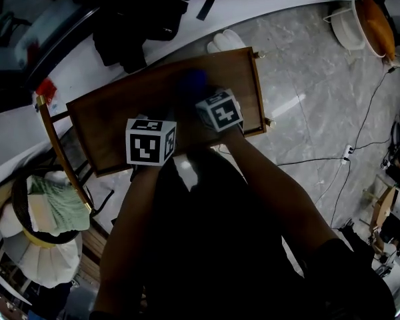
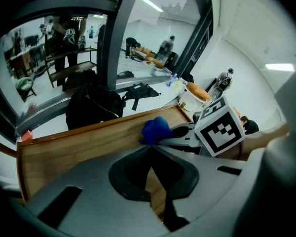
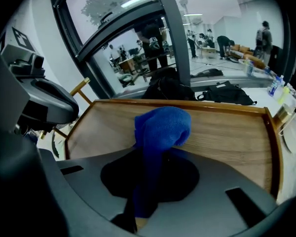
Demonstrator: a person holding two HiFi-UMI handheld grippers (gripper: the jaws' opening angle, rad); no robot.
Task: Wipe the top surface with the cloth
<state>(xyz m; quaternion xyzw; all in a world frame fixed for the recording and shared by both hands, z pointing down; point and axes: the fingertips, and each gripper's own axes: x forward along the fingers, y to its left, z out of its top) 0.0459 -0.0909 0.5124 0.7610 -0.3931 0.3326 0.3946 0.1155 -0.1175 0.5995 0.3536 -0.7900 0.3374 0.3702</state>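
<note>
Beside wooden top (image 1: pixel 120 129), basket (image 1: pixel 15 205) holds green fabric (image 1: pixel 63 207); right gripper (image 3: pixel 149 149) clamps blue cloth (image 3: pixel 163 125)

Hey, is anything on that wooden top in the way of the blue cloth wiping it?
Nothing visible lies on the wooden top; its surface looks bare. The right hand-held gripper is shut on the blue cloth above it. Only the left hand-held gripper, jaws together and empty, is over the near edge beside it.
</note>
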